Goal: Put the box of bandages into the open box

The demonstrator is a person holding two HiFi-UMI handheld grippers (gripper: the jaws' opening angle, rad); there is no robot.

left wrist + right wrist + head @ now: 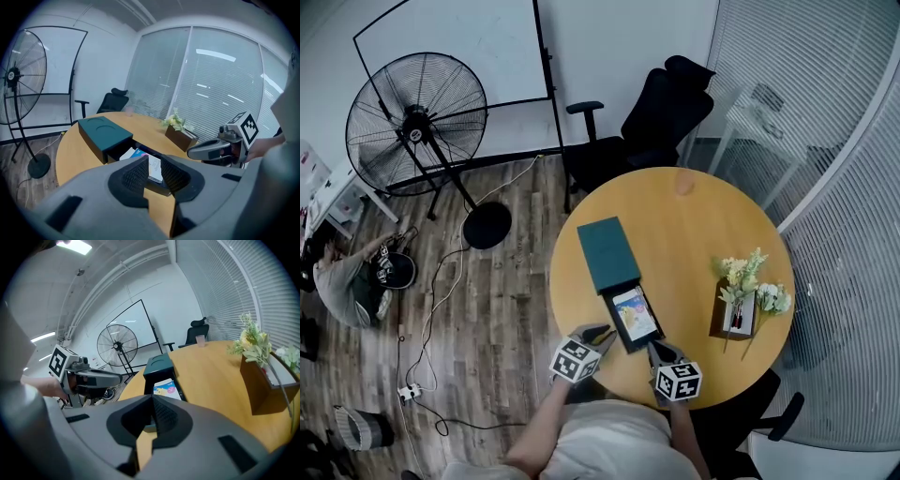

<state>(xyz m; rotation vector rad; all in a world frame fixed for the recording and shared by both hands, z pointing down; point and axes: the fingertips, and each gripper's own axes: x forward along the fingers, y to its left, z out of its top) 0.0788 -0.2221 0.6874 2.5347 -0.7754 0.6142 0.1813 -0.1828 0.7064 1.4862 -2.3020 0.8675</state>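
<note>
A dark teal box [607, 251] lies on the round wooden table [694, 234] with its black drawer [610, 307] slid out toward me. The colourful box of bandages [635, 312] lies flat inside that drawer. It also shows in the right gripper view as a bandage box [166, 389] in front of the teal box [158, 364]. My left gripper [598, 335] hovers at the drawer's near left corner, and its jaws [154, 165] stand apart with nothing between them. My right gripper [660, 352] is at the drawer's near right corner, its jaws [152, 411] shut and empty.
A brown planter with pale flowers [739, 309] stands at the table's right. A small cup [200, 339] sits at the far edge. A black office chair [647, 122] is behind the table. On the floor to the left are a standing fan [417, 122], cables and a crouching person [342, 281].
</note>
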